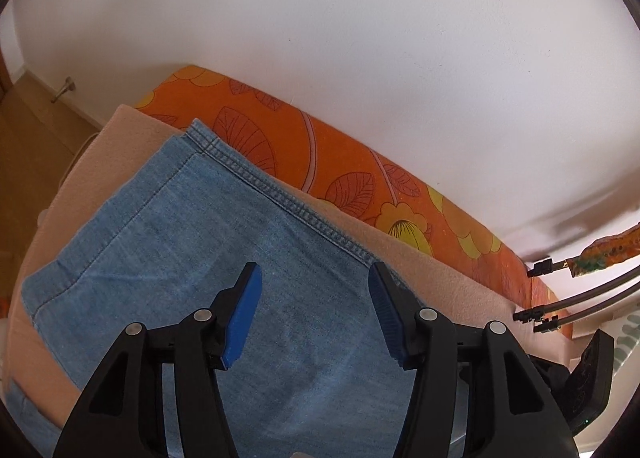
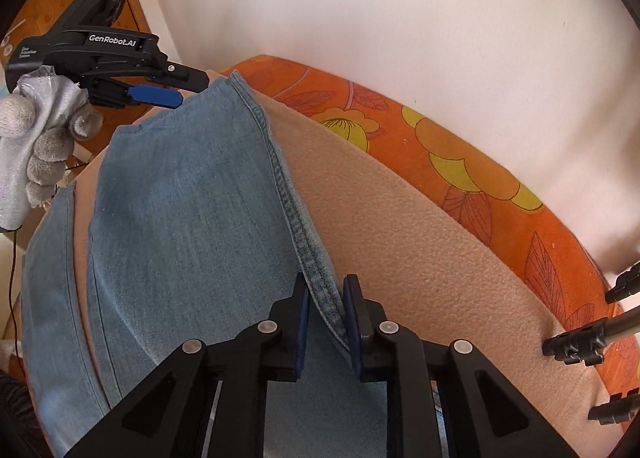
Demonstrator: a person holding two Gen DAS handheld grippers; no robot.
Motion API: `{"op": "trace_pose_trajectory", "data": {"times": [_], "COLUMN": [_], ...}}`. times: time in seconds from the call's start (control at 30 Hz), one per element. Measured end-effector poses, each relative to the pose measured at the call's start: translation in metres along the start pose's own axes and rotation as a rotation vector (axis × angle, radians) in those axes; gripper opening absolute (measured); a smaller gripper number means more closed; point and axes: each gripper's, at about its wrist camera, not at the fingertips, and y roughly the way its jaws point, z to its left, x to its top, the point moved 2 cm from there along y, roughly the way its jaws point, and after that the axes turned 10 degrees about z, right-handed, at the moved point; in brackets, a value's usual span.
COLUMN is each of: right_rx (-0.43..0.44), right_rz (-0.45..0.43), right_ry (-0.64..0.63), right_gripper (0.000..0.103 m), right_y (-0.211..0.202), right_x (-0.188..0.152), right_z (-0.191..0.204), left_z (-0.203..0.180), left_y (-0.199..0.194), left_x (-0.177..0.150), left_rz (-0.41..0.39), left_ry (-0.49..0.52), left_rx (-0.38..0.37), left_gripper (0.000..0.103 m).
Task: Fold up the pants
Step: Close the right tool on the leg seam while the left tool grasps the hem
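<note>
Light blue denim pants lie spread on a beige blanket. My left gripper hovers over the cloth near its stitched side seam, open, with nothing pinched between the blue pads. In the right wrist view the pants fill the left half. There my right gripper stands nearly closed, with the raised seam edge of the pants between its pads. The left gripper shows at the far corner of the denim, held by a white-gloved hand.
The blanket covers a bed with an orange flowered sheet against a white wall. Black tripod legs stand at the bed's right end. A wooden floor lies beyond the left end.
</note>
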Motion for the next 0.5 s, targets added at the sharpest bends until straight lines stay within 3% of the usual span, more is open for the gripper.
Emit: {"op": "trace_pose_trajectory", "data": {"times": [0.23, 0.37, 0.5], "right_rx": [-0.065, -0.131, -0.14], "right_rz": [-0.07, -0.085, -0.1], "right_ry": [-0.102, -0.165, -0.166], "right_gripper": [0.01, 0.01, 0.01], "right_y": [-0.024, -0.025, -0.031], "right_x": [-0.024, -0.036, -0.043], "right_z": [0.041, 0.056, 0.061], "left_z": [-0.018, -0.01, 0.001], "left_y": [0.012, 0.021, 0.03], "left_x": [0.011, 0.012, 0.011], "left_rz": [0.005, 0.028, 0.054], "left_ry": [0.003, -0.048, -0.08], "left_rx": [0.014, 0.012, -0.013], "left_gripper": [0.061, 0.061, 0.06]}}
